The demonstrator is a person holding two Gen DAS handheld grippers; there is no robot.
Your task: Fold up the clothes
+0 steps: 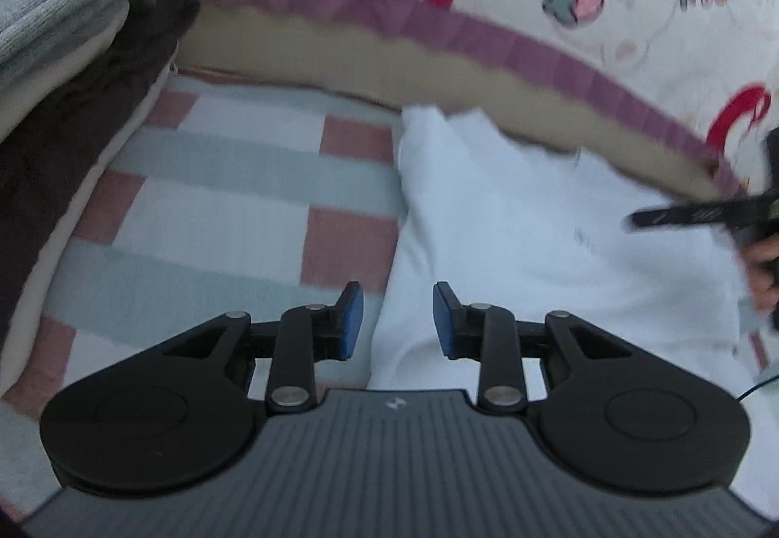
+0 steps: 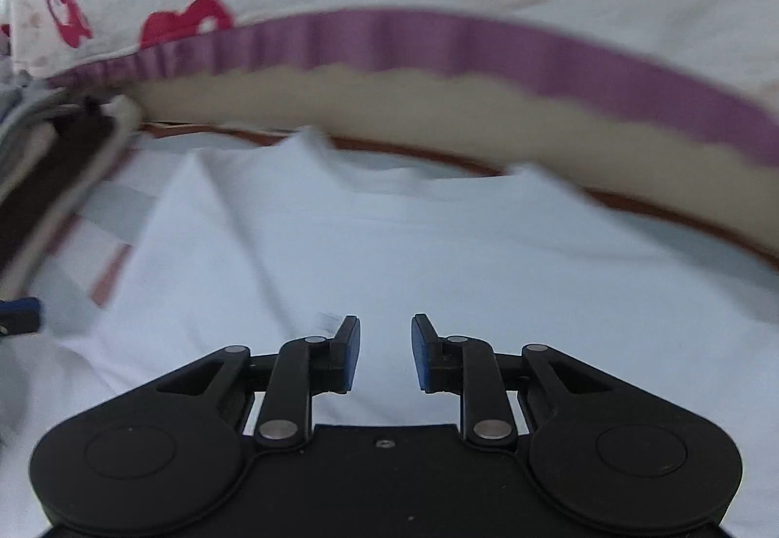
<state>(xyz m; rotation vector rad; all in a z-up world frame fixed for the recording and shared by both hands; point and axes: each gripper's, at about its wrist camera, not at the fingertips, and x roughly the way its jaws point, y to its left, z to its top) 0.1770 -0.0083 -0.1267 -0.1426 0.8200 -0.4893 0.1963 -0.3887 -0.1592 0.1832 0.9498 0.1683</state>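
Observation:
A white garment [image 1: 511, 221] lies spread on the checked bed sheet [image 1: 219, 177], with its left edge folded into a soft ridge. My left gripper [image 1: 397, 294] hovers over that left edge, open, blue pads apart and nothing between them. In the right wrist view the same white garment [image 2: 389, 236] fills the middle, lightly creased. My right gripper [image 2: 385, 328] stands open just above it, holding nothing. One black finger of the right gripper [image 1: 681, 213] and the person's hand [image 1: 764, 265] show at the right edge of the left wrist view.
A cream quilt with red prints and a purple trim [image 1: 487, 36] borders the far side of the sheet. A stack of folded clothes [image 1: 48, 27], grey on top with a dark brown piece [image 1: 97, 100] below, sits at the left.

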